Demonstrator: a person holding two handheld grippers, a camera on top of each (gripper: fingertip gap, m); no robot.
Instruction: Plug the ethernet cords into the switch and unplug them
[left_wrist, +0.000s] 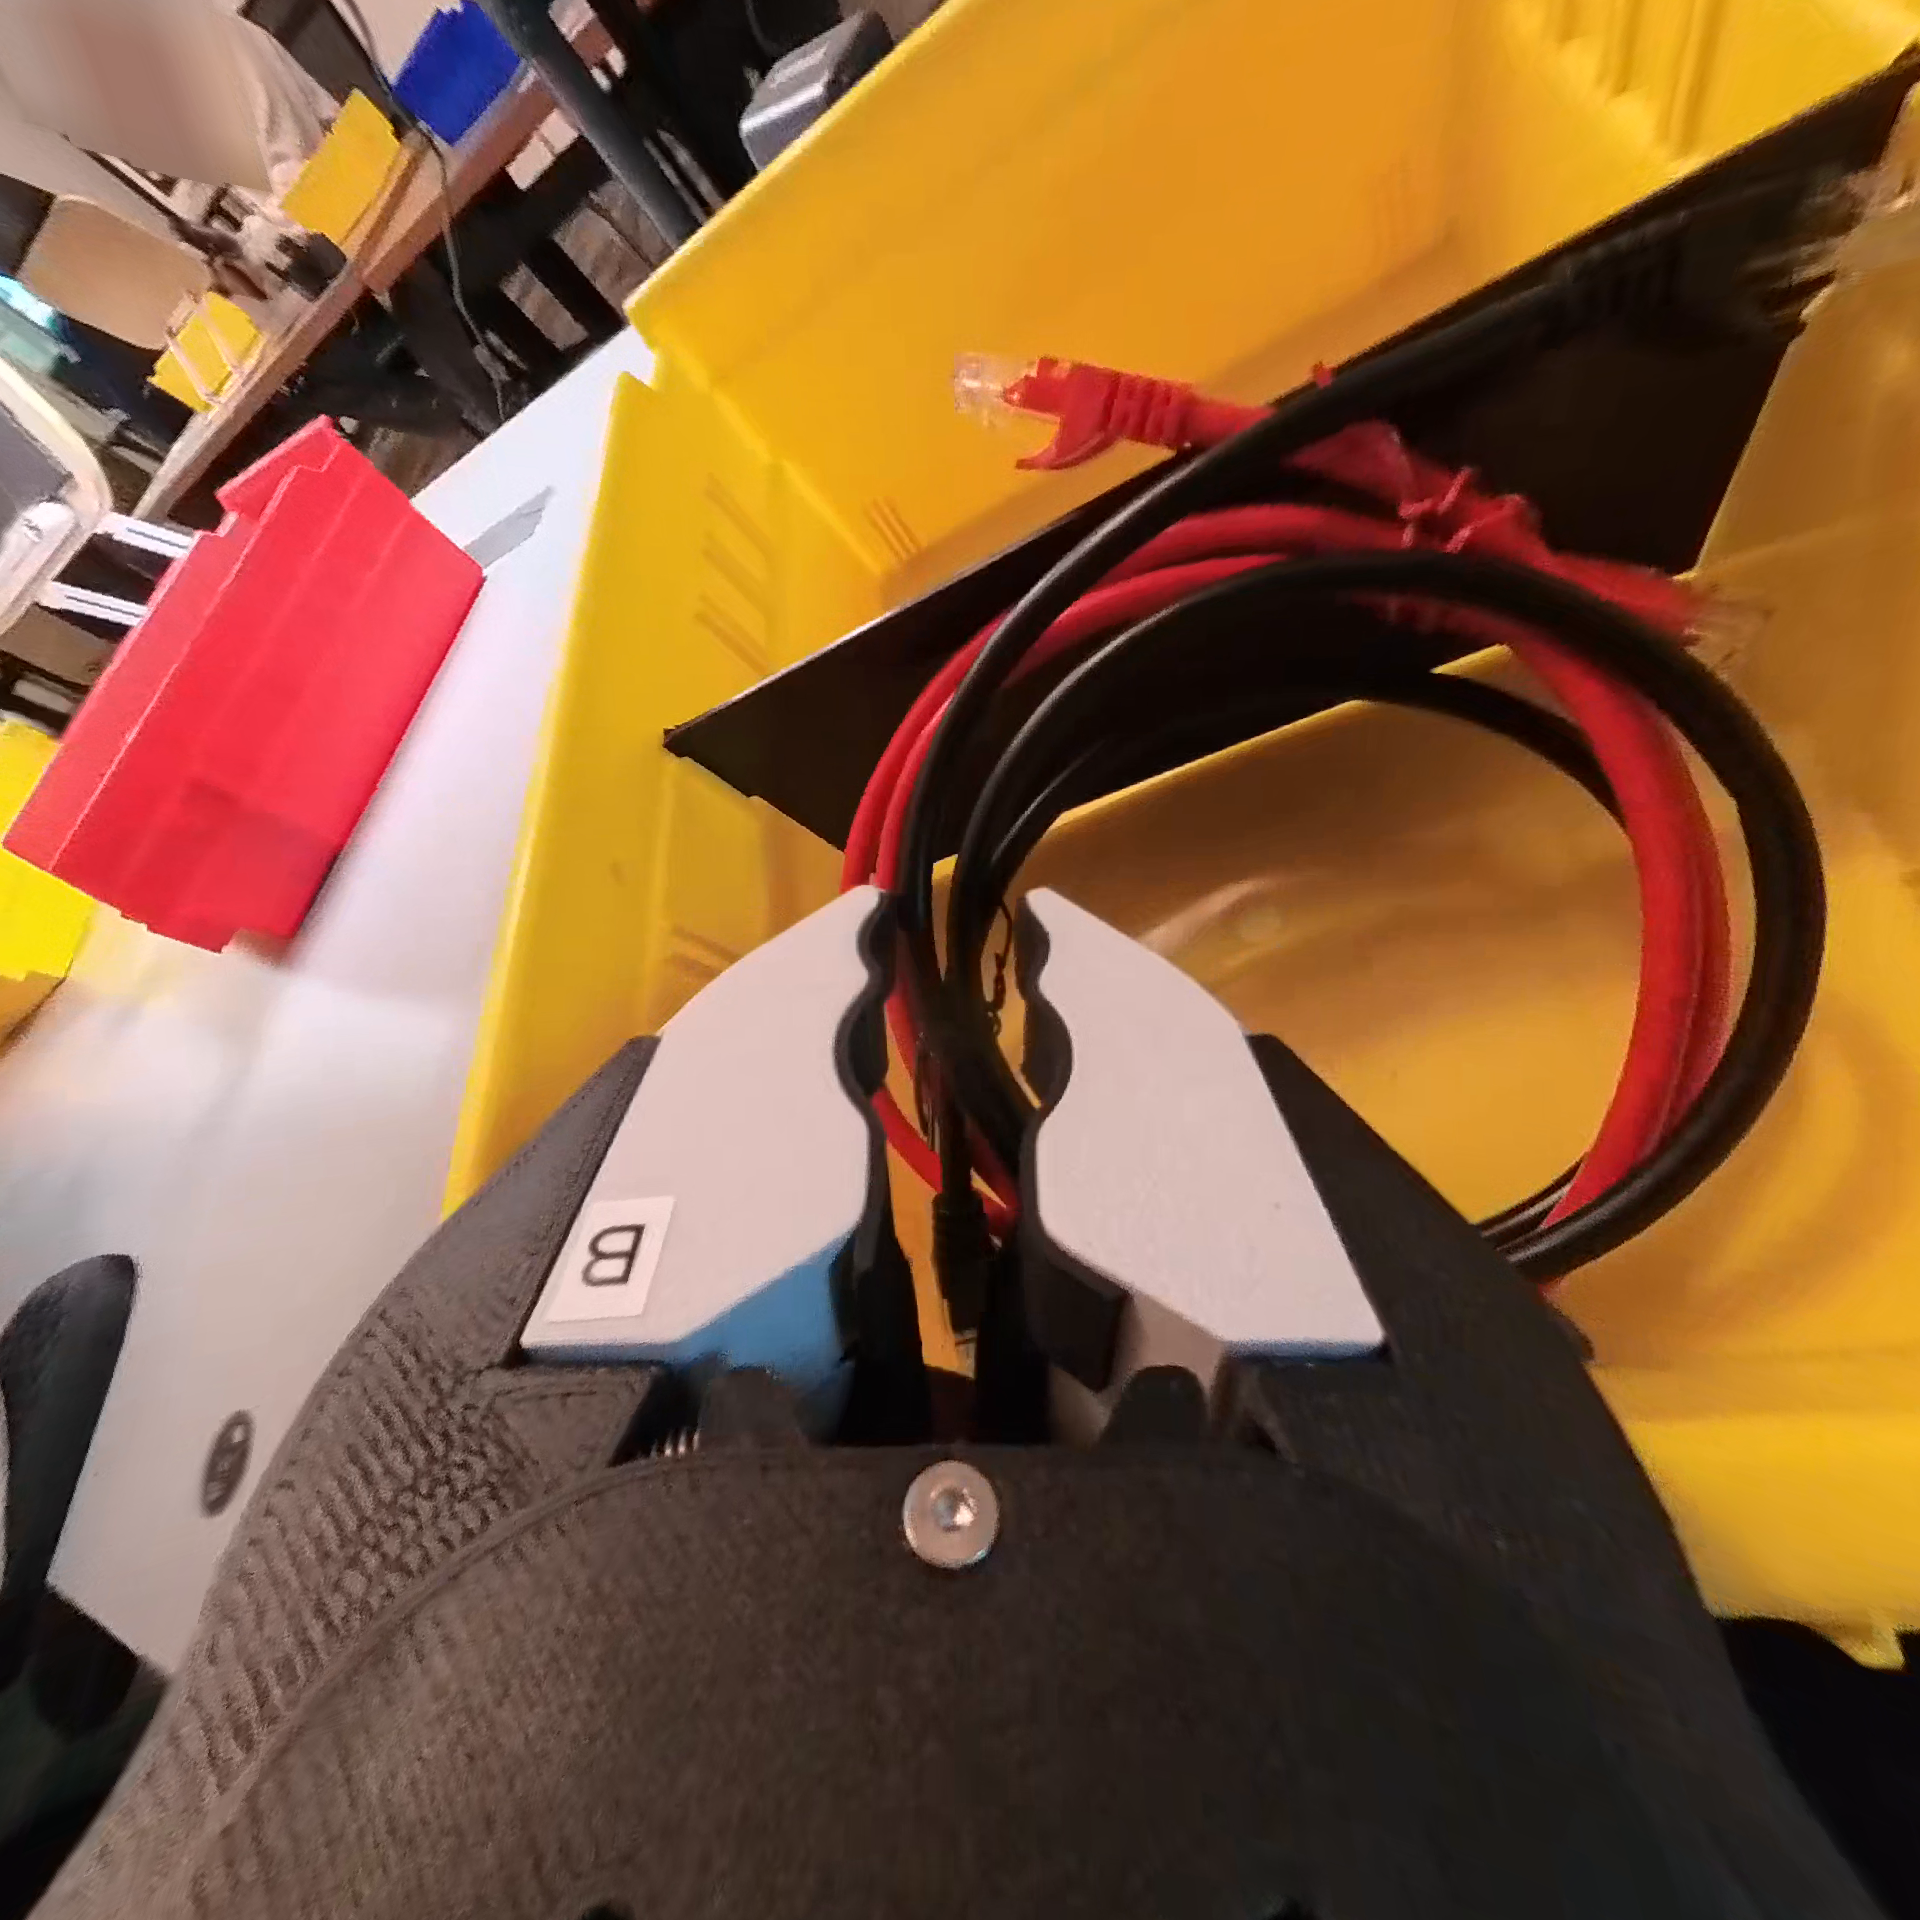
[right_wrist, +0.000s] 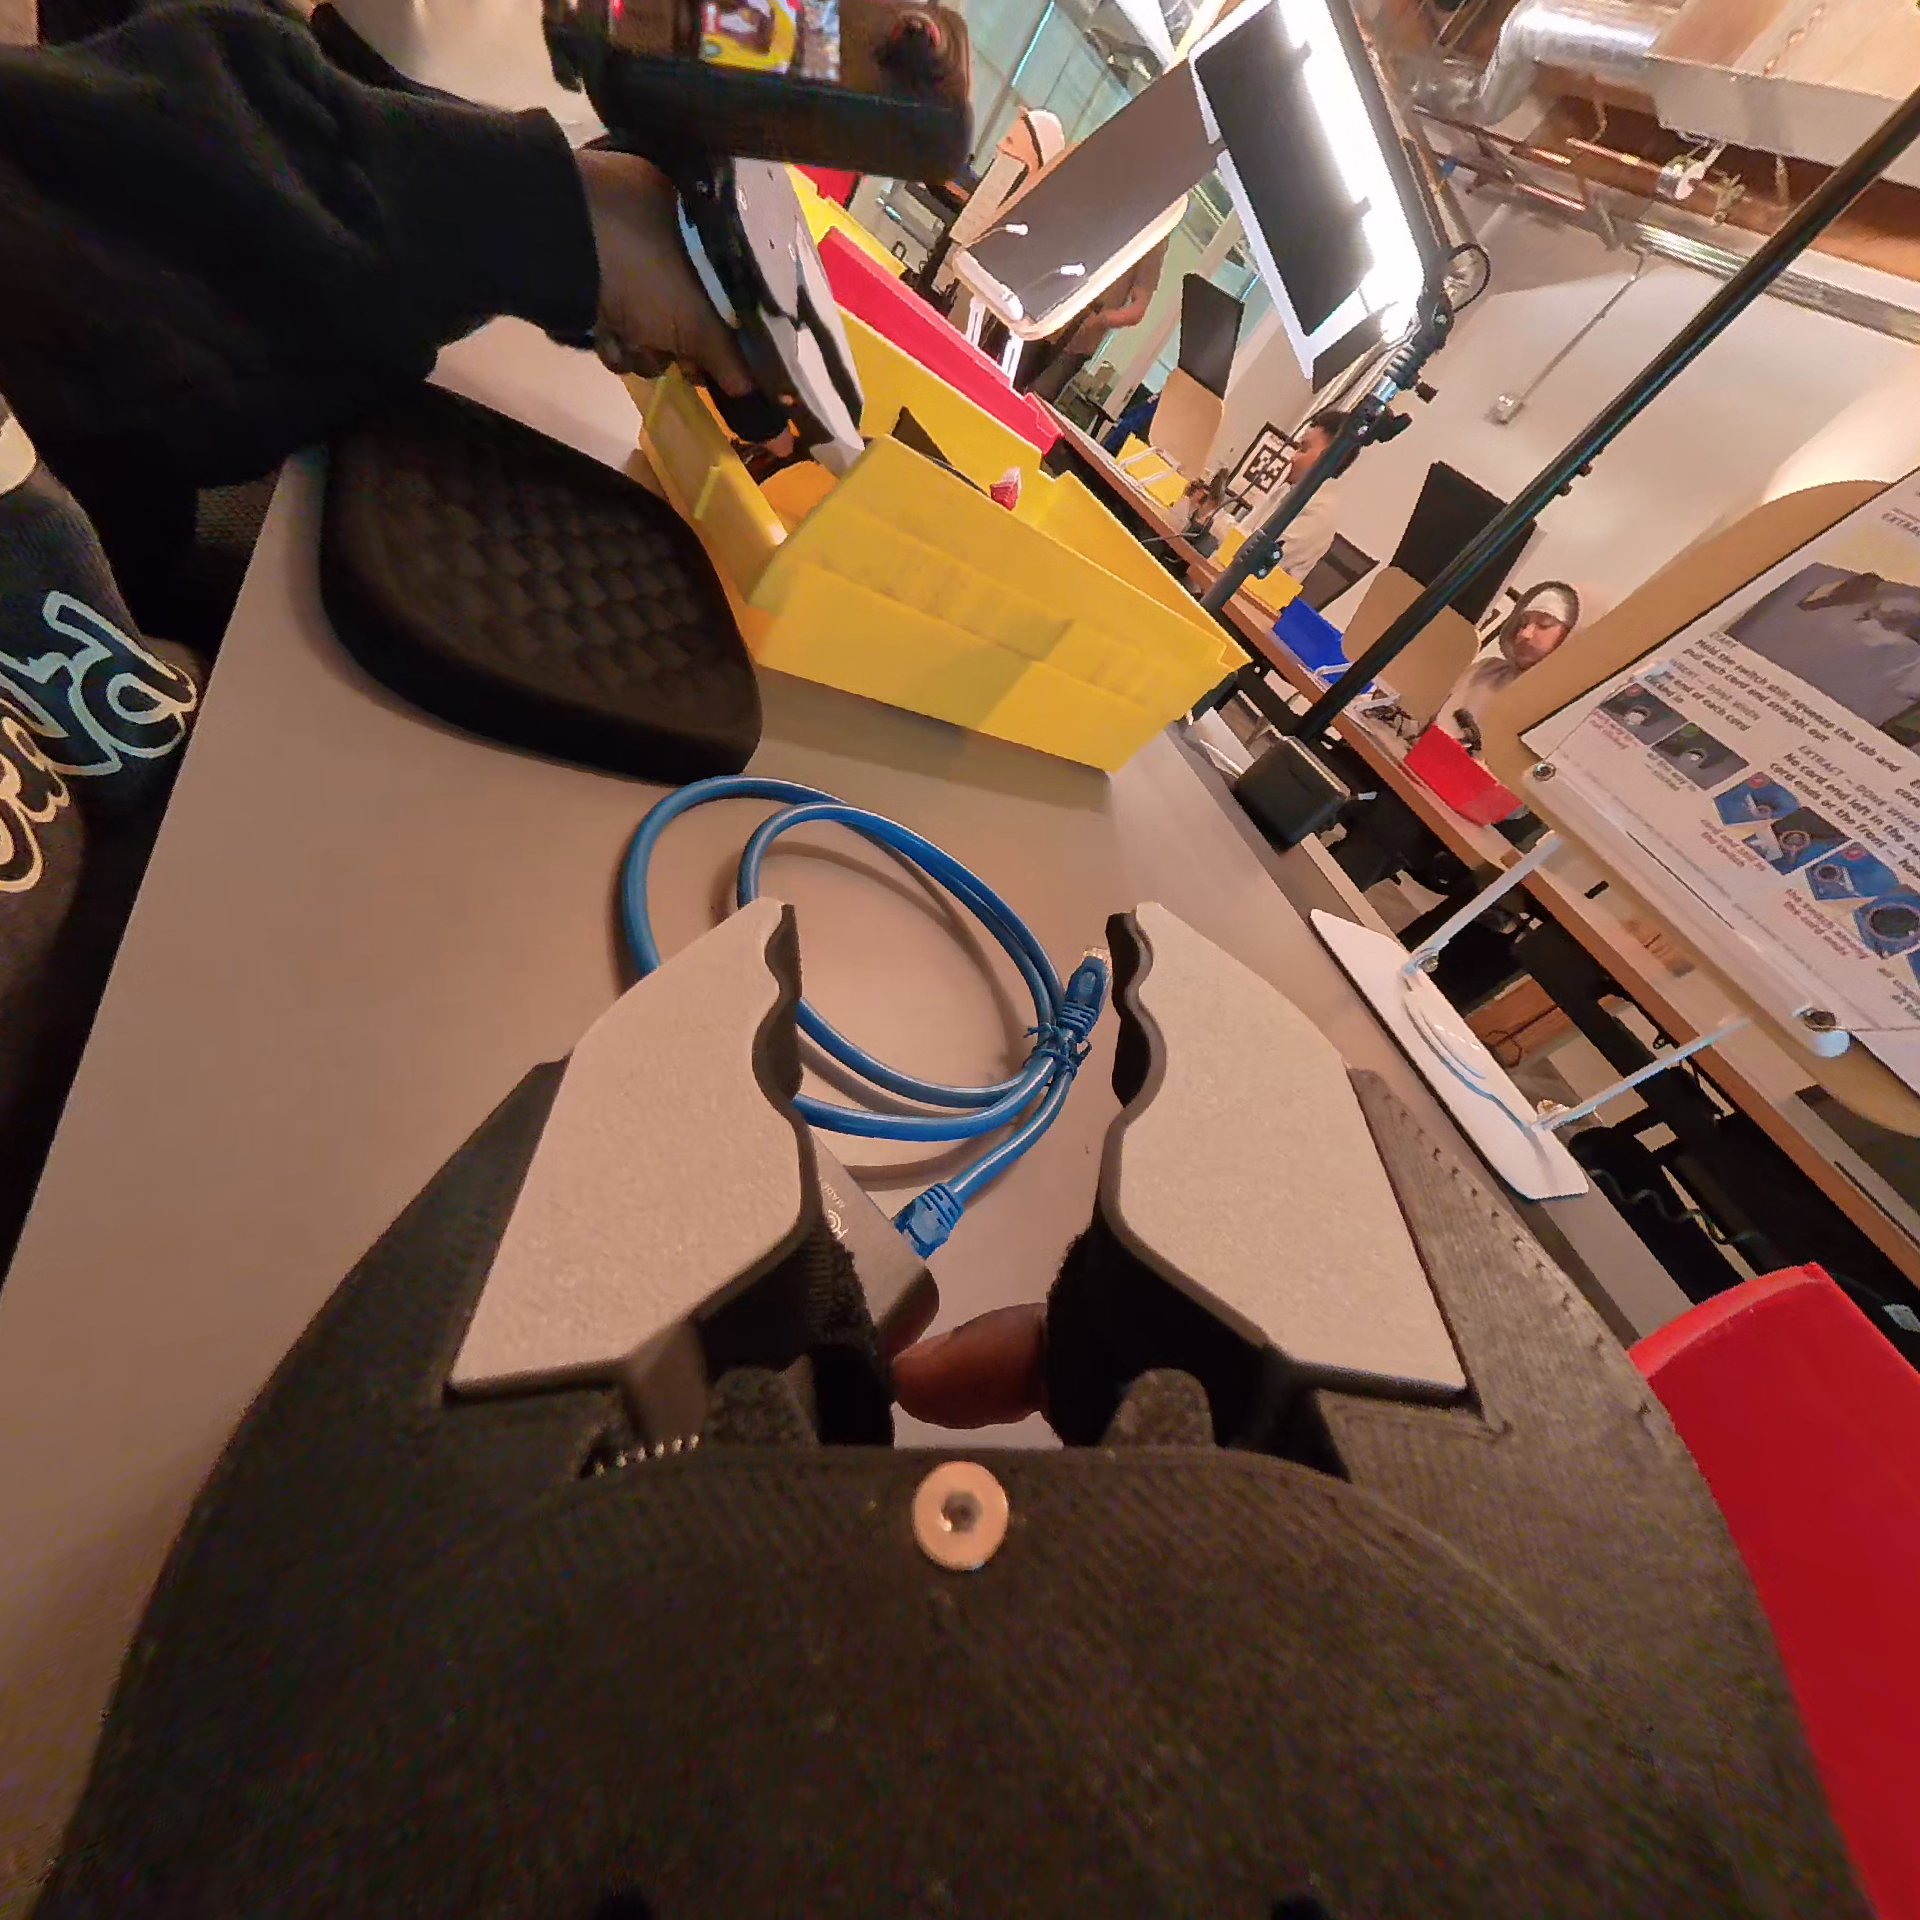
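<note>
Here, the left gripper (left_wrist: 951, 935) has its jaws closed on a coiled bundle of red cord (left_wrist: 1662, 935) and black cord (left_wrist: 1766, 852) over the yellow bin (left_wrist: 1039, 208). The right gripper (right_wrist: 951, 935) hangs with jaws wide apart and empty over the tabletop (right_wrist: 364, 935); a dark switch (right_wrist: 873, 1247) lies near, a blue cord (right_wrist: 883, 1039) coiled just beyond it.

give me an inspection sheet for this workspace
surface: grey table, mostly bare
job's things: switch with blue ethernet cord plugged in, coil on table
clutter: black mat, red bin
grippers: left claw shut on red and black cord bundle over yellow bin; right claw open above blue cord
cables: red plug loose
surroundings: other benches, light stands, seated people
</note>
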